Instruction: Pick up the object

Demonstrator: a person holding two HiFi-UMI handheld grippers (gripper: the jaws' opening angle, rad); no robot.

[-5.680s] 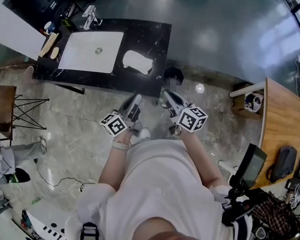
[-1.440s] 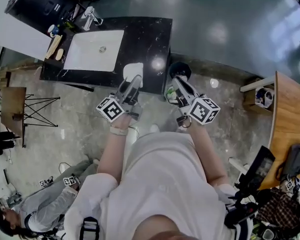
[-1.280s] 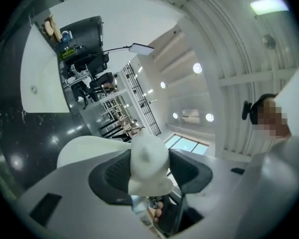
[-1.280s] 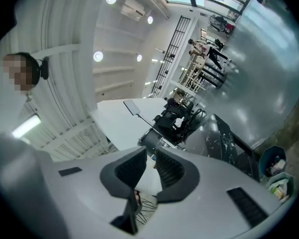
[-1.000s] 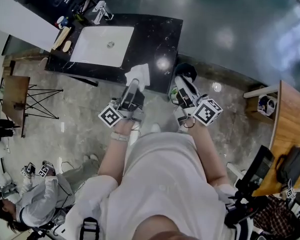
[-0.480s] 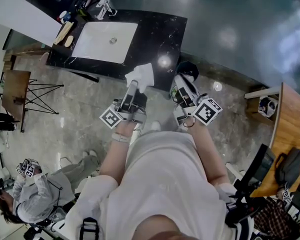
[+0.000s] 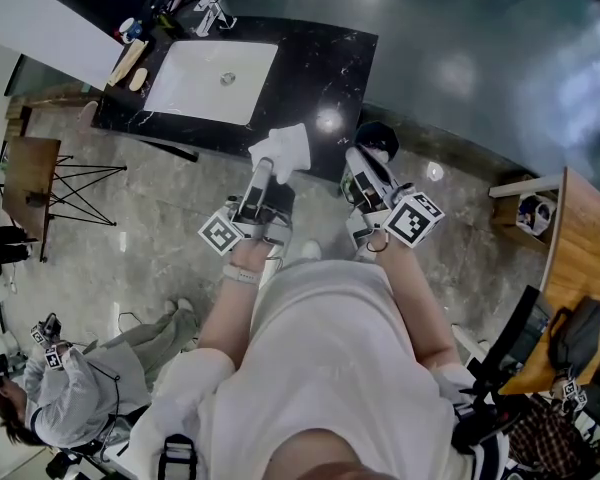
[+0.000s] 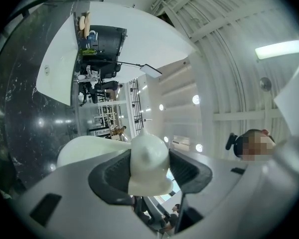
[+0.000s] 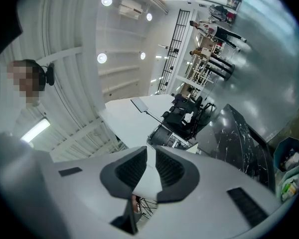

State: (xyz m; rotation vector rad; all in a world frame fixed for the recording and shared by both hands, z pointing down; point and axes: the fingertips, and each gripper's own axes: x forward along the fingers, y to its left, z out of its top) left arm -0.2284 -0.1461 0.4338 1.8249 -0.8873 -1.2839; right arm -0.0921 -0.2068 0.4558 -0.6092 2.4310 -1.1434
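Observation:
A white soft-looking object (image 7: pixel 283 149) hangs at the front edge of the black marble counter (image 7: pixel 320 68), clamped in my left gripper (image 7: pixel 264 171). In the left gripper view the white object (image 8: pixel 148 159) fills the gap between the dark pads (image 8: pixel 113 176), and both press on it. My right gripper (image 7: pixel 360 164) is held beside it on the right, over the floor. In the right gripper view its jaws (image 9: pixel 150 171) stand a narrow slit apart with nothing between them.
A white sink basin (image 7: pixel 212 80) with a faucet (image 7: pixel 210 10) is set in the counter, small items at its far left end. A black bin (image 7: pixel 377 138) stands below the counter's edge. A person (image 7: pixel 70 393) crouches at lower left. A wooden desk (image 7: pixel 572 258) stands at right.
The white object lay on the counter with both grippers away from it. Now my left gripper holds it, lifted at the counter's front edge. Little has moved in the last half second.

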